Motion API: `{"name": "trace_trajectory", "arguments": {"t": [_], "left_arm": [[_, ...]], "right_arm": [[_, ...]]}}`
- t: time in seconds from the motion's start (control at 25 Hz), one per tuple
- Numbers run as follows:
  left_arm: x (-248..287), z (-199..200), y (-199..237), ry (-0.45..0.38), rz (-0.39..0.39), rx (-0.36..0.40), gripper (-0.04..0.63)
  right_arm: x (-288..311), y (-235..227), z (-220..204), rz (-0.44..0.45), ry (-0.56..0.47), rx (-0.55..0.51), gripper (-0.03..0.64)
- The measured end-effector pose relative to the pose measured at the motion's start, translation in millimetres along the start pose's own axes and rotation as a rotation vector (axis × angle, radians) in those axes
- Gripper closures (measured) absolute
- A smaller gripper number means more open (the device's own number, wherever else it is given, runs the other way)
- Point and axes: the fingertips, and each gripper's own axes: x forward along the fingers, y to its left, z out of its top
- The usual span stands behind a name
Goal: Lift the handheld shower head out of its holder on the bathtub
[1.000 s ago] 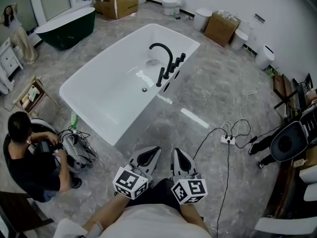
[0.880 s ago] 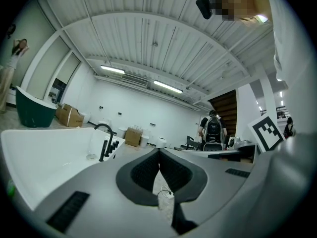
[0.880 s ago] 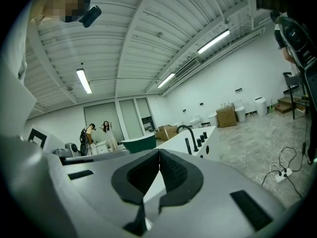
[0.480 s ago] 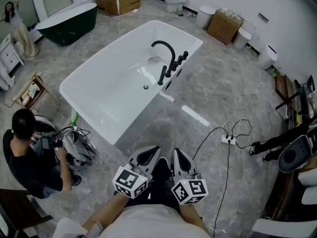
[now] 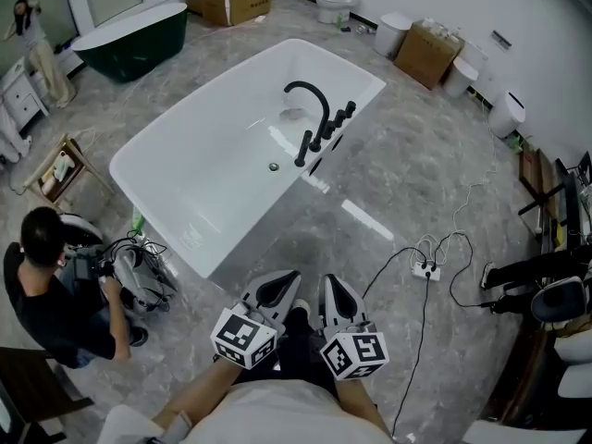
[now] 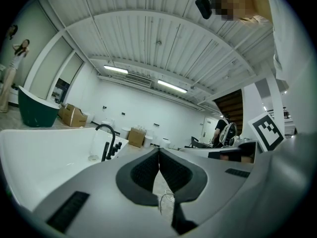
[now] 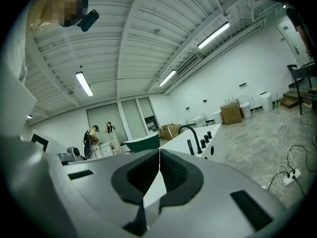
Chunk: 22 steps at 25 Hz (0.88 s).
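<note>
You hold the left gripper [image 5: 280, 288] and the right gripper [image 5: 335, 290] side by side close to your body, above the marble floor [image 5: 407, 183]. Both point towards the white bathtub [image 5: 259, 225] and are well apart from it. The fingers of each are pressed together with nothing between them. The handheld shower head [image 5: 302, 147] stands upright in its holder on the tub's near rim, at the end of the row of black fittings beside the curved spout [image 5: 310, 95].
</note>
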Motion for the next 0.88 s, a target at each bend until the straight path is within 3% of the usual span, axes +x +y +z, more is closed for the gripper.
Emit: {"name": "trace_trajectory", "arguments": {"t": [0.88], "left_arm": [[120.0, 29.4, 41.8, -0.023, 0.103, 0.008, 0.584]], "right_arm": [[96.8, -77.8, 56.2, 0.151, -0.005, -0.004, 0.601]]}}
